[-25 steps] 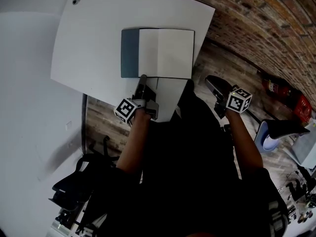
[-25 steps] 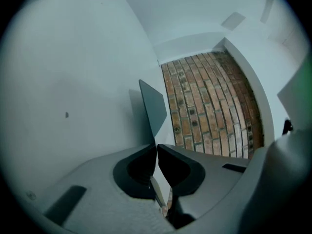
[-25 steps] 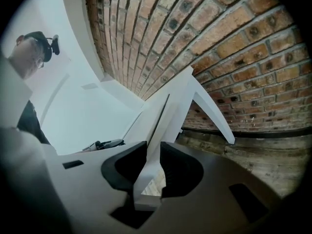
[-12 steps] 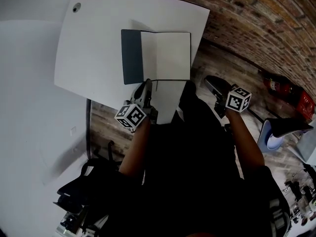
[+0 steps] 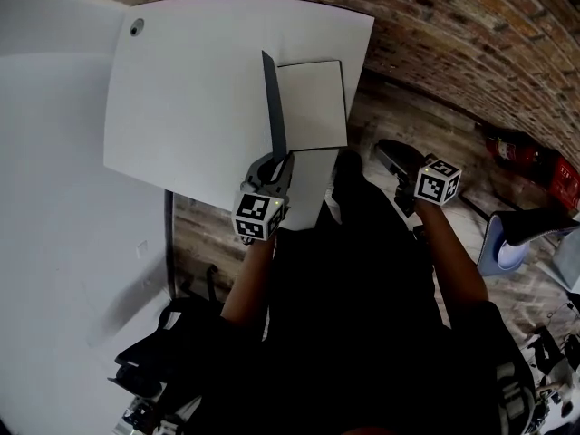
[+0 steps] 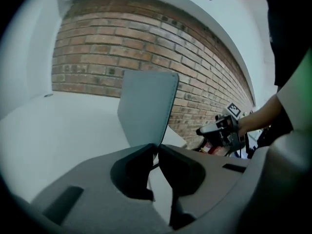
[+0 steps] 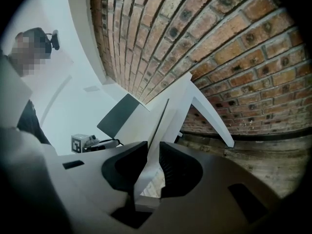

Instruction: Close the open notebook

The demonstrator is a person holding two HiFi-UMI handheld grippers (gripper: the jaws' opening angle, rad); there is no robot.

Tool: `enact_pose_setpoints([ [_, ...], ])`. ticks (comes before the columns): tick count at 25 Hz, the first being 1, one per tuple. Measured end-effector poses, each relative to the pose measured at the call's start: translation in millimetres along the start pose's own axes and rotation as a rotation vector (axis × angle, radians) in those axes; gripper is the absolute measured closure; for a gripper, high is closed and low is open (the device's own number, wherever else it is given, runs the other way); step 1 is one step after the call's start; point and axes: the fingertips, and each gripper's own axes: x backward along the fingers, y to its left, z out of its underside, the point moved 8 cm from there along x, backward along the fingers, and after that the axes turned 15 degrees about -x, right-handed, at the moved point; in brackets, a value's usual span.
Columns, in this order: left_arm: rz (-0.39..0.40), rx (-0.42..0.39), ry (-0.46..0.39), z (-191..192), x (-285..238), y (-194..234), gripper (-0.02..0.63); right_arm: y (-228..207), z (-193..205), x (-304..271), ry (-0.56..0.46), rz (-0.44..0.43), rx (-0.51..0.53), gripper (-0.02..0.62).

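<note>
The notebook lies on the white table (image 5: 181, 89) with its white pages (image 5: 310, 105) flat. Its grey cover (image 5: 271, 107) stands upright on edge, tall and grey (image 6: 146, 106) in the left gripper view. My left gripper (image 5: 275, 159) is shut on the cover's near bottom corner, where its jaws (image 6: 157, 147) meet. My right gripper (image 5: 388, 152) hangs off the table's right side above the floor. Its jaws (image 7: 153, 155) stand apart with nothing gripped, and only the table's edge shows through the gap. The raised cover (image 7: 119, 116) also shows in the right gripper view.
A brick wall (image 5: 471, 34) runs behind and to the right of the table. Wooden floor (image 5: 408, 116) lies between the table and the wall. A red object (image 5: 521, 148) and a blue-and-white container (image 5: 507, 243) sit on the floor at right. The table's left part is bare.
The grey cover lay flat to the left of the pages and now stands upright. My left gripper rolled and rose, moving right with it. The right gripper stayed put.
</note>
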Motion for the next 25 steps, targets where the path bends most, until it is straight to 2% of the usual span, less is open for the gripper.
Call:
enact_pose_setpoints([
  [7, 0.124, -0.244, 0.103, -10.0, -18.4, -9.8, 0.577, -3.1, 4.8, 9.4, -0.030, 0.013, -0.014, 0.514],
  [11, 0.193, -0.326, 0.162, -13.0, -29.6, -13.9, 0.571, -8.2, 8.2, 16.6, -0.051, 0.030, -0.027, 0.514],
  [17, 0.286, -0.301, 0.216, -7.5, -40.9, -15.9, 0.546, -13.3, 15.8, 24.1, -0.079, 0.053, -0.047, 0.523],
  [20, 0.369, -0.317, 0.271, -5.2, -48.9, -21.2, 0.471, -16.4, 17.1, 28.1, -0.096, 0.068, -0.053, 0.533],
  [25, 0.376, -0.299, 0.277, -3.5, -52.6, -17.3, 0.462, -19.3, 17.0, 30.2, -0.111, 0.070, -0.061, 0.535],
])
